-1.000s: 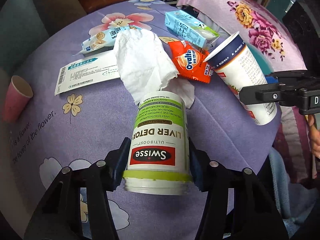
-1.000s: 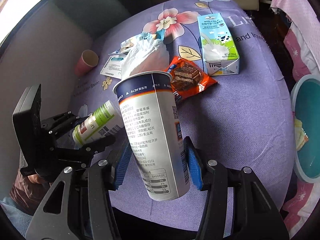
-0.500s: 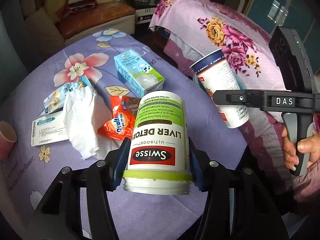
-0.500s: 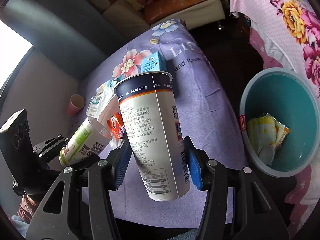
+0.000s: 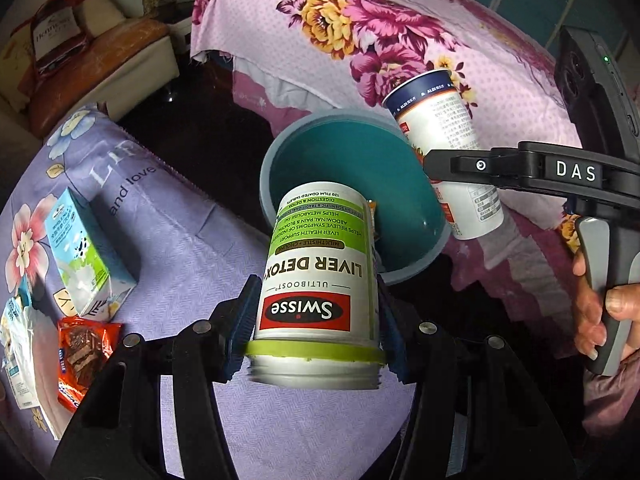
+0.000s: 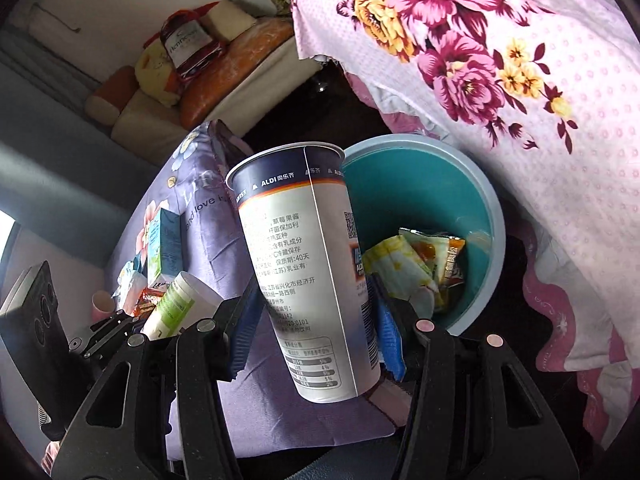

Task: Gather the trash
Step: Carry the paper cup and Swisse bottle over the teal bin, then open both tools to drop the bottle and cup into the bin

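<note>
Both hands carry trash at the teal bin beside the purple table.

The Swisse Liver Detox bottle, lidless mouth nearest the camera, is clamped between the blue pads of the left gripper, at the table's edge just in front of the teal bin. The tall ALDI yoghurt cup is gripped low on its body by the right gripper, next to the bin's rim; snack wrappers lie inside. On the purple flowered tablecloth to the left remain a milk carton and an orange Ovaltine packet. A hand holds the right gripper's handle.
</note>
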A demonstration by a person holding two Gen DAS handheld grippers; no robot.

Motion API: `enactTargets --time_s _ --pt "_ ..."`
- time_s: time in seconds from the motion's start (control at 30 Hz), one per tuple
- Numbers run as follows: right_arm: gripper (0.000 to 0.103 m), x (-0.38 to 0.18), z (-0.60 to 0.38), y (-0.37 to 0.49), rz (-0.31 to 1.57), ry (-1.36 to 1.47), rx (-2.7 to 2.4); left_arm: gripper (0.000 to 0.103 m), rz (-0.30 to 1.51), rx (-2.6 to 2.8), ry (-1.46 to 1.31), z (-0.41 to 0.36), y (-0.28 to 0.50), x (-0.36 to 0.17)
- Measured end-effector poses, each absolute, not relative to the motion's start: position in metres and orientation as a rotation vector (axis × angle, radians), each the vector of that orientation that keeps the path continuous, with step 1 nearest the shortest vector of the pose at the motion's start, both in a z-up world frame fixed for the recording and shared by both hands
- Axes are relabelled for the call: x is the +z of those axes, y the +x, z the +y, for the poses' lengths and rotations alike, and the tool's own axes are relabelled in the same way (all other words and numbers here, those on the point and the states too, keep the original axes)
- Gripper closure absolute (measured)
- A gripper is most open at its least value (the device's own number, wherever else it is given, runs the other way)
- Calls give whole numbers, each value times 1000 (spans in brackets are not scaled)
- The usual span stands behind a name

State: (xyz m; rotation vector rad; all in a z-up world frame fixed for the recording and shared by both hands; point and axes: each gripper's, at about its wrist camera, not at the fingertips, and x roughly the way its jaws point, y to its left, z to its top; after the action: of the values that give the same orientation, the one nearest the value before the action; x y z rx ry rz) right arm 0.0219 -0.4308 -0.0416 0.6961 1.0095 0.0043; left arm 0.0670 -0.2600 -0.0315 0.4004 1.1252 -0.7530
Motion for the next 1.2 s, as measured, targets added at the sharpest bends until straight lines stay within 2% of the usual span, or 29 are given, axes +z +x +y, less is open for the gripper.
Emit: enactTargets --time_s 0.53,0.57,0.67,0.7,0.97,1.2 --pt "53 -80 -477 18 1068 724 -128 47 1190 -757 418 -319 91 -76" --pt "53 -81 -477 19 1071 725 -132 45 1185 -751 419 -319 91 -76" --pt "53 -85 -479 20 1082 728 -138 28 1167 -737 411 -319 93 -74" --pt "53 -86 -479 21 1085 727 -140 25 1156 -731 410 -318 93 -72" --pt "53 -87 -468 31 1112 698 -143 16 1147 -711 362 -300 95 -64" --pt "52 -88 -455 36 1150 658 -153 14 1138 -704 310 -277 94 -51"
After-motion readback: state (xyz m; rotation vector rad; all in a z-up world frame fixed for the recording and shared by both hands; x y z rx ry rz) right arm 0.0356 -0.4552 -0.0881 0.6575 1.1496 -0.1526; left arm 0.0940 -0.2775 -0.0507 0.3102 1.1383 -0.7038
